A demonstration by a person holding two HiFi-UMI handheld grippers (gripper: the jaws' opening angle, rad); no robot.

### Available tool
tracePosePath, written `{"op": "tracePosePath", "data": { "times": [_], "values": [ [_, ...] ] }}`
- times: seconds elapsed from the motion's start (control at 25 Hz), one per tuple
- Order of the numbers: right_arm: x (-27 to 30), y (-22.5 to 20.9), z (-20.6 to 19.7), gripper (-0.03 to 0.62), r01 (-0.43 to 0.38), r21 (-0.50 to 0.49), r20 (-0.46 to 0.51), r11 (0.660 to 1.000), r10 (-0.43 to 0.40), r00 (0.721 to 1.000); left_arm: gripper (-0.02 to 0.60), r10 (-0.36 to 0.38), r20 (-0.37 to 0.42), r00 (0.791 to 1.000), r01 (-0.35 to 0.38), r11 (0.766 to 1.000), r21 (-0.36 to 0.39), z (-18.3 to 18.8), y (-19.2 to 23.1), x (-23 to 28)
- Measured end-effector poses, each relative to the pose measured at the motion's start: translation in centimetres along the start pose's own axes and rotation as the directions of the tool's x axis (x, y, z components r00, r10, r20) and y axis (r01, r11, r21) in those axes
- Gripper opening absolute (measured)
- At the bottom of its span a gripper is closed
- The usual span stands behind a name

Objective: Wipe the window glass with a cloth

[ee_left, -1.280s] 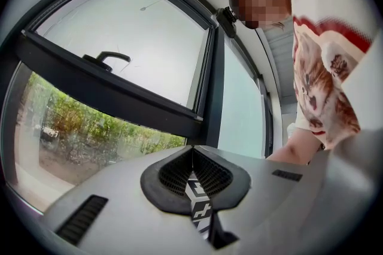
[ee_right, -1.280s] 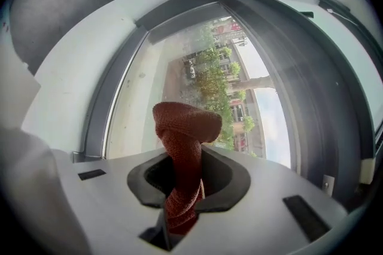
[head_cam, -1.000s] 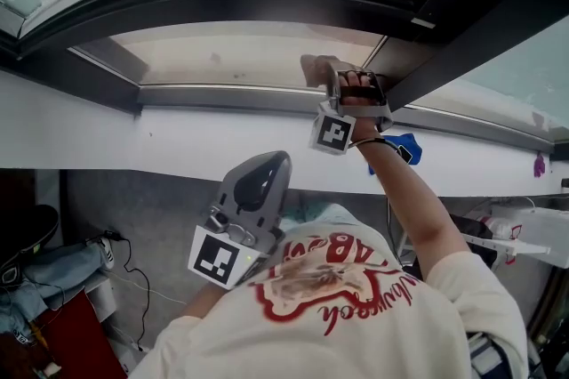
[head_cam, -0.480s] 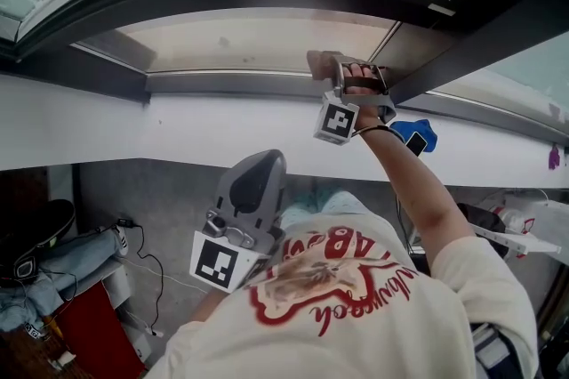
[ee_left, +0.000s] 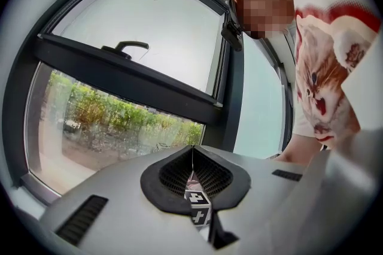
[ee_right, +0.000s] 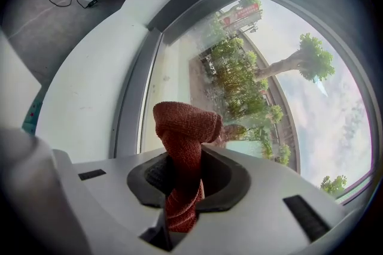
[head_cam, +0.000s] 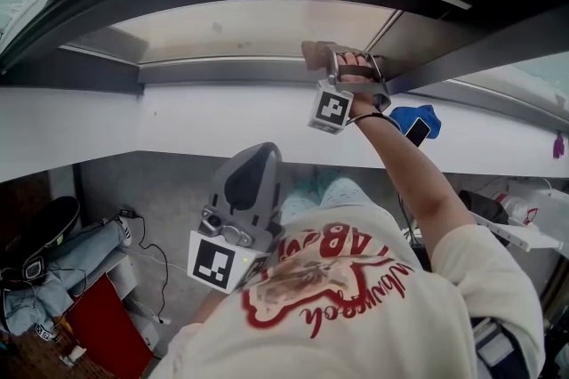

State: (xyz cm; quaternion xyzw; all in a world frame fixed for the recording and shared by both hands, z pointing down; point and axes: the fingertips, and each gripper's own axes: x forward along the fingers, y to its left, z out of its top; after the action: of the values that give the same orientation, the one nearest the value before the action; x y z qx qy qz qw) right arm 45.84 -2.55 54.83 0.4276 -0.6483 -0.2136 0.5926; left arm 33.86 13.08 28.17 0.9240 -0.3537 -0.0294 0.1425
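Observation:
My right gripper [head_cam: 327, 64] is raised to the lower window pane [head_cam: 240, 30] and is shut on a rust-red cloth [ee_right: 182, 152]. The cloth's bunched end [head_cam: 311, 59] presses against the glass near the pane's bottom right corner, just above the grey frame rail [head_cam: 222, 70]. In the right gripper view the glass [ee_right: 251, 86] fills the space ahead, with trees and a street behind it. My left gripper [head_cam: 249, 181] hangs low in front of the person's chest, shut and holding nothing. In the left gripper view its jaws [ee_left: 192, 170] meet and point up at the window.
A white sill [head_cam: 178, 128] runs below the frame. A dark diagonal mullion [head_cam: 480, 39] borders the pane on the right, and a black window handle [ee_left: 125, 47] sits on the upper sash. A blue object [head_cam: 413, 121] lies on the sill at right. Clutter and cables lie on the floor at lower left.
The right gripper and cloth stay at the pane's bottom right corner, shifted only slightly. The head view has tilted a little. The left gripper has not moved.

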Motion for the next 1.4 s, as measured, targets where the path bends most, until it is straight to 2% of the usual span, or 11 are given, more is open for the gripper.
{"op": "tracePosePath", "data": {
  "times": [0.2,0.64,1.0,1.4],
  "values": [
    [1.2,1.2,-0.4,0.074,-0.027,0.012,-0.014,1.0,0.027,1.0,0.021,0.014,-0.009,1.0,-0.014,1.0,-0.004,-0.1,0.0,0.4],
    [5.0,3.0,-2.1,0.074,-0.08,0.075,-0.09,0.994,0.086,0.992,0.021,0.111,-0.014,0.994,-0.112,0.994,-0.007,-0.6,1.1,-0.6],
    [6.3,4.2,-2.7,0.075,-0.104,0.038,-0.107,0.994,0.107,0.988,0.021,0.177,0.004,0.984,-0.177,0.984,-0.011,-0.5,1.6,-1.8],
    [8.2,7.1,-3.7,0.075,-0.151,0.033,-0.146,0.988,0.155,0.977,0.021,0.259,-0.017,0.966,-0.259,0.965,-0.027,-1.5,2.6,-3.8]
  ]
}}
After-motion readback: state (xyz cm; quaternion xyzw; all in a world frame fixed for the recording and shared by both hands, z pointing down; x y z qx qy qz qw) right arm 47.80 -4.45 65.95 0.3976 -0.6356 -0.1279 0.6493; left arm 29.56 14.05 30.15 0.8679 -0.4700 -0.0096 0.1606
